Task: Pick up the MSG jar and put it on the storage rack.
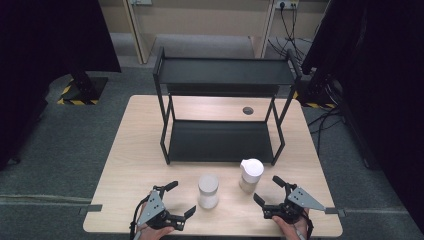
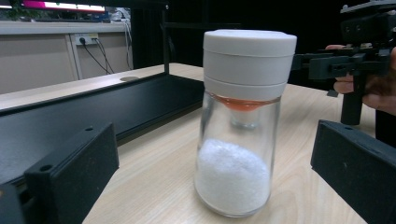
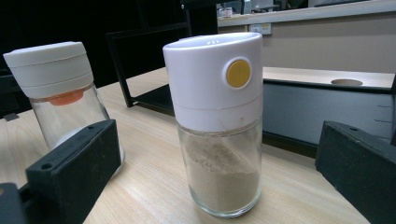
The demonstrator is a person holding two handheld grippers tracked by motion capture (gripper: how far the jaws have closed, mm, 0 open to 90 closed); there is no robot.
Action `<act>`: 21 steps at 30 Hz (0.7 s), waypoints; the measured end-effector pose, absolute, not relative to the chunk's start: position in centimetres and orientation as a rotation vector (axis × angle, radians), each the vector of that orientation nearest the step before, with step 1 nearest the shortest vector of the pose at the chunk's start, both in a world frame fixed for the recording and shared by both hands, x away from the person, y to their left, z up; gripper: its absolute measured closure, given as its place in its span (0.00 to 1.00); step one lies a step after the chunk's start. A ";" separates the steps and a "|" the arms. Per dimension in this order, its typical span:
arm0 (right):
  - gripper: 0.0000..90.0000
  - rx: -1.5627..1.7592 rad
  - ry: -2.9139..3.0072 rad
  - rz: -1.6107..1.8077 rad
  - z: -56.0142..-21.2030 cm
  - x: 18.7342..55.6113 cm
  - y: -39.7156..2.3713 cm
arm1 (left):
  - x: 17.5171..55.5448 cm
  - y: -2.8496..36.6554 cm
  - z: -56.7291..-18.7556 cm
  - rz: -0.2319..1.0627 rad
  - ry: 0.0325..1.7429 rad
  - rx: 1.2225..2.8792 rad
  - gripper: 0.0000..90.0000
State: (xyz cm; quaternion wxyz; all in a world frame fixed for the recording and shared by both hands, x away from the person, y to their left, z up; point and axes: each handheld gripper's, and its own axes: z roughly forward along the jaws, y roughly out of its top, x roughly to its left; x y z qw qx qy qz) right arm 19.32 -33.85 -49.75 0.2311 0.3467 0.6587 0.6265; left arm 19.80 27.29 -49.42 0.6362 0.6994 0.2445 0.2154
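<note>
Left hand-held gripper (image 1: 181, 199) wide open, jaws apart from salt shaker (image 1: 208, 191). Right hand-held gripper (image 1: 269, 191) wide open, empty, facing spice jar (image 1: 250, 175) on counter (image 1: 130, 150).

The left gripper (image 1: 180, 199) is low at about 7 o'clock, its jaws wide apart and holding nothing. The right gripper (image 1: 266, 190) is at about 5 o'clock, jaws wide apart too, with a hand (image 1: 292, 227) behind it.

A black two-tier shelf rack (image 1: 222, 112) stands at twelve o'clock on the wooden table (image 1: 125, 150); a round grommet hole (image 1: 248, 110) lies behind it.
</note>
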 end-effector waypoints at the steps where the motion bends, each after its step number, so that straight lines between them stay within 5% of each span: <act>1: 0.00 0.953 1.811 1.723 -49.7 19.3 -33.8 | 19.8 27.2 -49.4 0.488 0.557 1.599 0.00; 21: 0.00 0.959 1.804 1.727 -49.8 19.3 -33.9 | 21.0 24.8 -48.3 0.450 0.529 1.638 0.00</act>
